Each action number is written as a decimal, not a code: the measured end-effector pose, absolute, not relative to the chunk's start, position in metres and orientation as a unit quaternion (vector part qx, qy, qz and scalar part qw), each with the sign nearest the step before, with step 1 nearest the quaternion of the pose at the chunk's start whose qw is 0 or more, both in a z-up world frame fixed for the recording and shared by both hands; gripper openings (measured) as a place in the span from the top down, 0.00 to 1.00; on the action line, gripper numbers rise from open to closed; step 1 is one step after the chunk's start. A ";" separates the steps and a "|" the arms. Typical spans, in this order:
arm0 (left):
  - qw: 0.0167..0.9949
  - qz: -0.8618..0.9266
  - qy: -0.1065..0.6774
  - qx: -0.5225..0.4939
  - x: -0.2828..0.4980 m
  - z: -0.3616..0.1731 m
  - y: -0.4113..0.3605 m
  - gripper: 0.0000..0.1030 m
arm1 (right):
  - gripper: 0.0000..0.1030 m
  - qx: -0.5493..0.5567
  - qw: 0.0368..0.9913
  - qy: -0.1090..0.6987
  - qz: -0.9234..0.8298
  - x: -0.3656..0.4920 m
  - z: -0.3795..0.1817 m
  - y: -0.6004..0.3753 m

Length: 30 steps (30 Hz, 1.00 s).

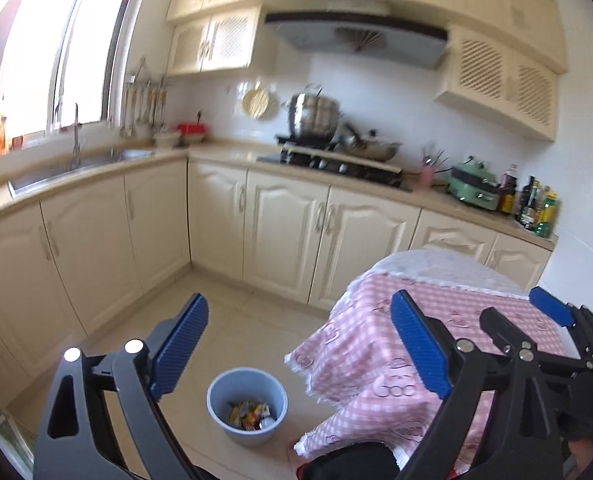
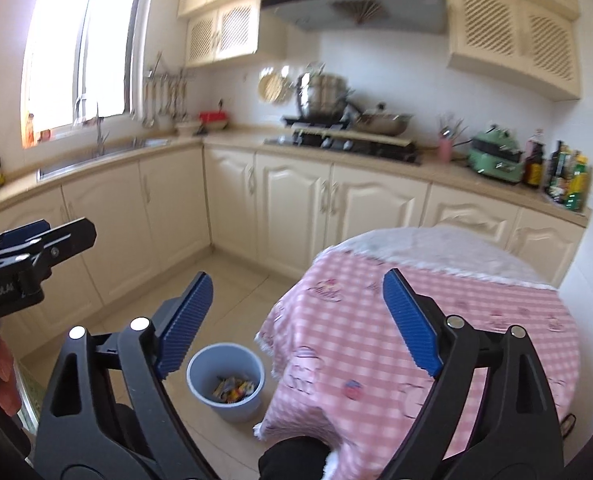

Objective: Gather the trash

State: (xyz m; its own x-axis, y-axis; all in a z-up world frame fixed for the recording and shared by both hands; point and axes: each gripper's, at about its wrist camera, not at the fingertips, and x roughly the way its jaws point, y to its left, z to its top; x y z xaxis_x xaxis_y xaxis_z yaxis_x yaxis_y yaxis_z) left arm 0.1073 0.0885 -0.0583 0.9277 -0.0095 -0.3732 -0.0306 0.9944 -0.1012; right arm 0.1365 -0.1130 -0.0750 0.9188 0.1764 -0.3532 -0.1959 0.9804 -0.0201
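Looking along the left gripper (image 1: 300, 340), its two blue-padded fingers (image 1: 182, 344) stand spread wide with nothing between them. Below the gap, a little toward the left finger, a pale blue bin (image 1: 247, 406) sits on the tiled floor, and coloured wrappers (image 1: 250, 414) lie in its bottom. Right of the bin, under the right finger, a round table draped in a pink checked cloth (image 1: 360, 352) hangs nearly to the floor. At the far right edge of this view the other tool's blue pad shows over the cloth.

From the right gripper (image 2: 298, 326), released and empty as well, the same bin (image 2: 225, 380) lies below and just inside its left finger (image 2: 186, 322), with the wrappers (image 2: 232, 389) still visible inside. The left tool's black body juts in at the left edge. The table's cloth (image 2: 336, 344) fills the space under the right finger. Beyond both grippers, cream cabinets (image 2: 292, 216) run under a counter carrying a hob and steel pot (image 2: 322, 96).
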 end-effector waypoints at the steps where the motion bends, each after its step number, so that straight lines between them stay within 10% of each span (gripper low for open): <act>1: 0.982 0.005 0.182 -0.047 0.098 -0.054 0.083 0.11 | 0.16 -0.024 0.981 0.169 0.090 0.126 -0.069 -0.119; 30: 0.998 -0.002 0.063 0.004 -0.019 0.012 0.008 0.09 | 0.11 -0.003 0.997 0.047 0.053 0.000 -0.012 -0.198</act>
State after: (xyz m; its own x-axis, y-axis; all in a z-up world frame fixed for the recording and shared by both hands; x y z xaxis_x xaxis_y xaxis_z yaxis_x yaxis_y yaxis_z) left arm -0.0193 0.0077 0.0118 0.9921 -0.0026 -0.1257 0.0037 1.0000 0.0088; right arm 0.0001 -0.1980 -0.0118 0.9900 0.1051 -0.0942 -0.1056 0.9944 -0.0007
